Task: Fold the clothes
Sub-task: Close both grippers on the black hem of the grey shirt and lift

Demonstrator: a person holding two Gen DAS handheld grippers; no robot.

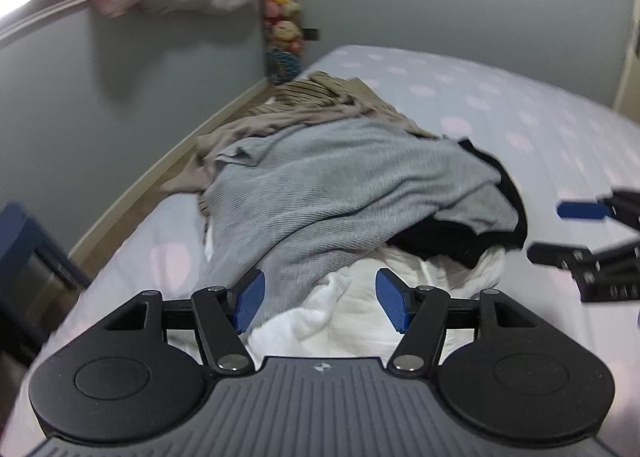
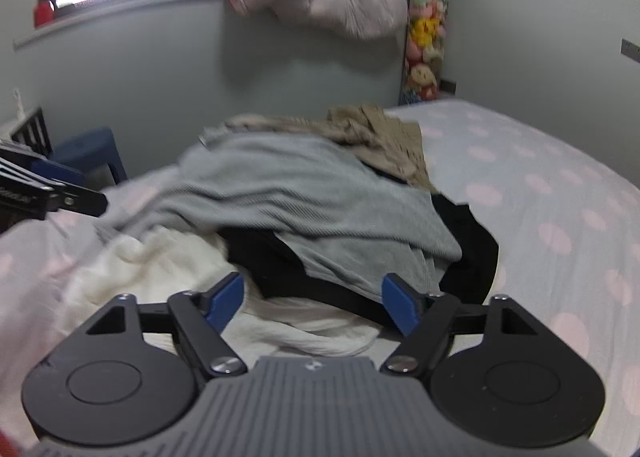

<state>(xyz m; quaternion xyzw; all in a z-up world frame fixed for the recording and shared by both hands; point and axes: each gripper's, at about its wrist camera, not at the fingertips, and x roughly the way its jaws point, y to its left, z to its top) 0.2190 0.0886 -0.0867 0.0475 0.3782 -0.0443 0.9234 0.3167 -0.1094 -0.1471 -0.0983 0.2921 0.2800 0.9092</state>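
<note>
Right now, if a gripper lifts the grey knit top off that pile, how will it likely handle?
The grey knit top lies draped in soft folds, so it will probably hang limp. It overlaps the black garment and the white garment, so it may drag them. Its ribbed surface suggests little slipping.

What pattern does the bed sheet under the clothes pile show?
The bed sheet is pale lavender-grey with soft pink dots, clearest in the right wrist view.
</note>
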